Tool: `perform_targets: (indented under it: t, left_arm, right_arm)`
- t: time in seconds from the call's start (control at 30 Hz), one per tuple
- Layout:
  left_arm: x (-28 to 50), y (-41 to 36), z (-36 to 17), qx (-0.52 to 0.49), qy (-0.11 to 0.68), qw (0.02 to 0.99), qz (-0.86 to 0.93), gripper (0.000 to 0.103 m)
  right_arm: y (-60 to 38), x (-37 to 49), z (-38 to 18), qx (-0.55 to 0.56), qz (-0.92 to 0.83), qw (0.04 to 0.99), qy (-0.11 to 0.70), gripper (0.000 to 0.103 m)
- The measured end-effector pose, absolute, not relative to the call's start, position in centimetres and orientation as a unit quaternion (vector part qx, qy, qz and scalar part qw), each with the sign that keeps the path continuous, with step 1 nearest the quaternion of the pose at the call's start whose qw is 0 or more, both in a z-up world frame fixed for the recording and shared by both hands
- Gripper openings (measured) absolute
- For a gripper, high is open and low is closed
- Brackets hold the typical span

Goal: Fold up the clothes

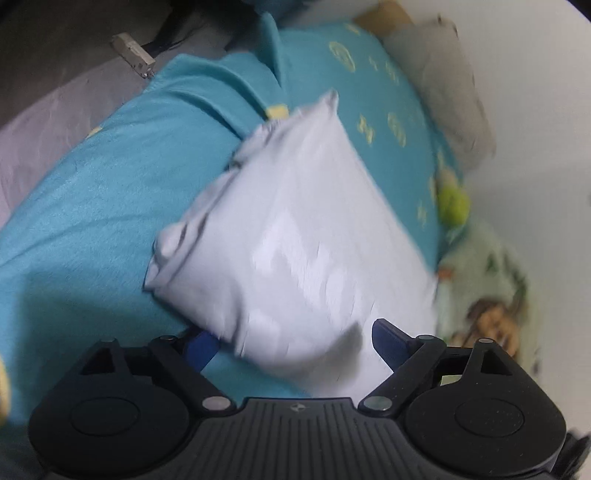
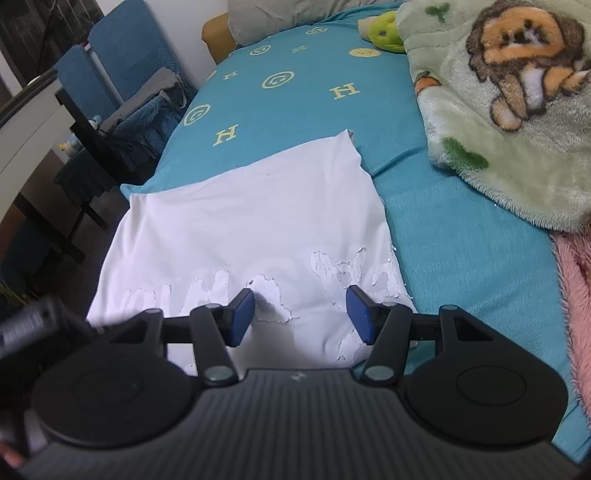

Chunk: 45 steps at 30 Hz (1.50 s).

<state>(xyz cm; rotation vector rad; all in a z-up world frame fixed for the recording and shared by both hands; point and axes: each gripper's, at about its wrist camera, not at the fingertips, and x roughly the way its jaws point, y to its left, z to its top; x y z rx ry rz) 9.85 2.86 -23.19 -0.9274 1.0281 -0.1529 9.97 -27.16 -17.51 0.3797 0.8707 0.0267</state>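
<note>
A white T-shirt point(image 2: 243, 221) with a cracked white print lies folded into a rough rectangle on the teal bed sheet point(image 2: 461, 236). In the left wrist view the shirt point(image 1: 295, 229) is blurred by motion. My left gripper point(image 1: 295, 339) is open, its blue pads either side of the shirt's near edge; the left pad is partly hidden by cloth. My right gripper point(image 2: 301, 314) is open just above the shirt's near edge, over the print, holding nothing. The left gripper body point(image 2: 33, 325) shows blurred at the left of the right wrist view.
A green lion blanket point(image 2: 509, 110) and a pink fleece point(image 2: 576, 295) lie on the right of the bed. A green plush toy point(image 2: 384, 26) and grey pillow point(image 2: 288, 11) sit at the far end. Dark furniture and a blue chair point(image 2: 122, 51) stand beyond the left edge.
</note>
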Motion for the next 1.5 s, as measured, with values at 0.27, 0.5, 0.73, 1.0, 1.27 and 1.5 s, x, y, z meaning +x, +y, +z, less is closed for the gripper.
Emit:
perform_targets:
  t: [0.27,0.5,0.73,1.0,1.27,1.5]
  left_arm:
    - [8.2,3.7,-22.3,-0.467,0.398,0.783,-0.104,0.086]
    - [9.0,2.6,-23.9,-0.444,0.449,0.772,-0.074,0.058]
    - [8.6,2.8,-23.0,-0.434,0.424,0.791,-0.079,0.031]
    - [7.9,2.7,-22.3,-0.45,0.397,0.794,-0.097,0.026]
    - [7.4,2.4,-20.9,-0.458,0.36,0.804,-0.122,0.024]
    - [7.4,2.7,-21.1,-0.468,0.357,0.799,-0.123,0.024]
  right_arm:
    - [-27.3,10.0,-17.6,0.191,0.01,0.888,0.419,0.057]
    - [-27.5,10.0,-17.6,0.198,0.01,0.886,0.42,0.057]
    - [-28.7,9.6,-16.6,0.255,0.005,0.885,0.389,0.06]
    - [-31.1,6.8,-14.7,0.504,0.093,0.804,0.302,0.073]
    - [-28.2,7.2,-17.9,0.572,0.149,0.713,0.378,0.092]
    - [-27.4,8.6,-22.0,0.622,0.136,0.643,0.425,0.092]
